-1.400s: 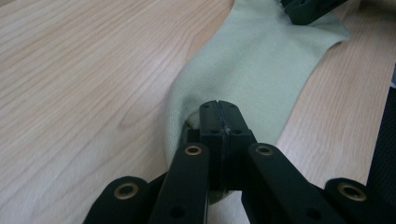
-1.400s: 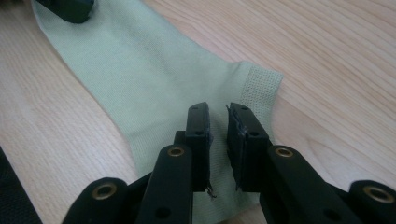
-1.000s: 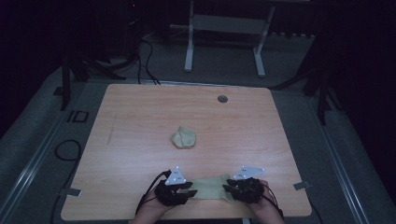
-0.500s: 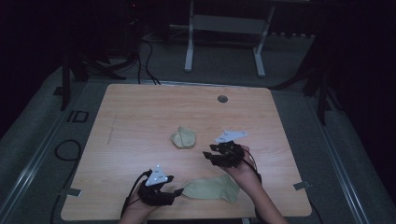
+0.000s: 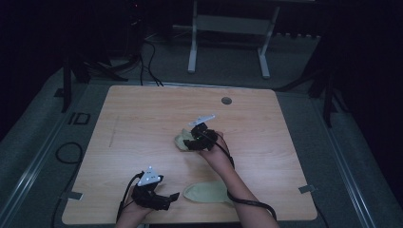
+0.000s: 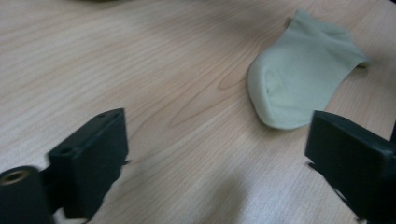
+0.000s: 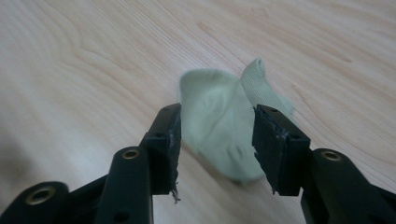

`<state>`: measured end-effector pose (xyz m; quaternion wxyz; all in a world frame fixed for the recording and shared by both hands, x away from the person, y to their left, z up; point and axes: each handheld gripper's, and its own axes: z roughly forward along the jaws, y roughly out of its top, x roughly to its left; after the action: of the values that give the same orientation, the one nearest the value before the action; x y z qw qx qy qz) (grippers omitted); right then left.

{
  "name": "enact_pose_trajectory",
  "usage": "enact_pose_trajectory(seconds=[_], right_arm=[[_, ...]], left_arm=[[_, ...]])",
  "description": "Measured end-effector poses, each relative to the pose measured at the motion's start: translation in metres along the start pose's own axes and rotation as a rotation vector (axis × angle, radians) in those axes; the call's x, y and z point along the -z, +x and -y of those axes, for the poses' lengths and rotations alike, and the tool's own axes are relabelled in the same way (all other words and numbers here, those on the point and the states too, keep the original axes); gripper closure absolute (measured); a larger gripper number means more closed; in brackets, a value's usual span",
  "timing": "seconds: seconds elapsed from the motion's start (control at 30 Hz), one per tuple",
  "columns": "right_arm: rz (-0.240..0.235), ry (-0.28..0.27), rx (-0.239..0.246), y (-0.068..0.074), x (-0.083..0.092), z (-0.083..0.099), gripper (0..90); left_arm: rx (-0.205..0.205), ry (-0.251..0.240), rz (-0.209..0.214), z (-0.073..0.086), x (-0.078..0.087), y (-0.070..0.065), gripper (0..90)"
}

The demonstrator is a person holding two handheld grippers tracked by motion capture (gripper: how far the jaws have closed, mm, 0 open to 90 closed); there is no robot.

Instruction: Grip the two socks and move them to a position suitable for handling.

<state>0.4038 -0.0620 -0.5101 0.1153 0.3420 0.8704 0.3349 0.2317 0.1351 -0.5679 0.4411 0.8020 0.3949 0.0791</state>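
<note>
Nearest you, by the tabletop's (image 5: pixel 119 118) front edge, your left gripper (image 5: pixel 166 202) sits low with its jaws spread wide and nothing between them; they have just been opening. Just beyond those jaws, the flat sock (image 5: pixel 206 192) lies spread out on the wood near the front edge, a little right of the middle, toe toward the left gripper. In the left gripper view the flat sock (image 6: pixel 303 88) lies free of the jaws, touched by neither. That one looks let go and laid out, so its part of the work seems done for now.

Farther in, near the middle of the tabletop, your right gripper (image 5: pixel 190 141) has reached the bunched sock (image 5: pixel 183 140). Its jaws have just been opening and now stand about half apart. In the right gripper view the bunched sock (image 7: pixel 219 126) lies crumpled on the wood with its cuff sticking up, seen in the gap between the jaws. The pads do not look pressed on the cloth yet, so nothing is grasped.

What is left, as I judge it: close on the bunched sock, bring it toward the front edge, and match it to the flat sock. The grasp itself has not yet been made.
</note>
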Motion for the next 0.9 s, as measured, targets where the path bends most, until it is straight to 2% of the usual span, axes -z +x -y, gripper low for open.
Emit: enact_pose_trajectory(seconds=[0.07, 0.2, 0.33, 0.43, 0.47, 0.53, 0.73, 0.8, 0.83, 0.9], right_arm=[[0.023, 0.02, 0.001, 0.0, -0.011, -0.002, 48.7], [0.041, 0.032, -0.036, -0.003, -0.03, -0.003, 44.8], [0.078, 0.053, -0.043, -0.004, -0.045, -0.004, 40.2], [0.103, 0.082, -0.004, 0.001, -0.057, -0.002, 39.4], [0.123, 0.077, 0.016, 0.003, -0.058, -0.001, 40.6], [0.127, 0.071, 0.016, 0.004, -0.058, -0.001, 45.3], [0.16, 0.069, 0.022, 0.003, -0.056, -0.001, 73.4], [0.163, 0.071, 0.024, 0.003, -0.055, -0.001, 73.4], [0.165, 0.066, 0.024, 0.003, -0.053, -0.002, 81.1], [0.172, 0.059, 0.034, 0.003, -0.048, -0.002, 81.8]], left_arm=[[-0.004, 0.008, 0.0, 0.0, 0.0, -0.001, 2.7], [-0.009, 0.003, 0.0, 0.0, 0.0, -0.001, 2.7], [-0.004, 0.0, 0.003, 0.0, 0.001, -0.001, 2.7], [-0.003, 0.005, 0.005, 0.001, 0.0, 0.0, 2.8], [-0.002, 0.005, 0.003, 0.001, 0.0, 0.0, 2.7], [0.003, 0.003, 0.002, 0.001, 0.0, 0.001, 2.7], [0.007, 0.001, 0.003, 0.001, 0.0, 0.001, 2.8], [0.007, 0.001, 0.003, 0.001, 0.0, 0.001, 2.7], [0.007, 0.002, 0.006, 0.001, 0.0, 0.0, 2.7], [0.008, 0.0, 0.006, 0.001, 0.0, 0.0, 2.7]])
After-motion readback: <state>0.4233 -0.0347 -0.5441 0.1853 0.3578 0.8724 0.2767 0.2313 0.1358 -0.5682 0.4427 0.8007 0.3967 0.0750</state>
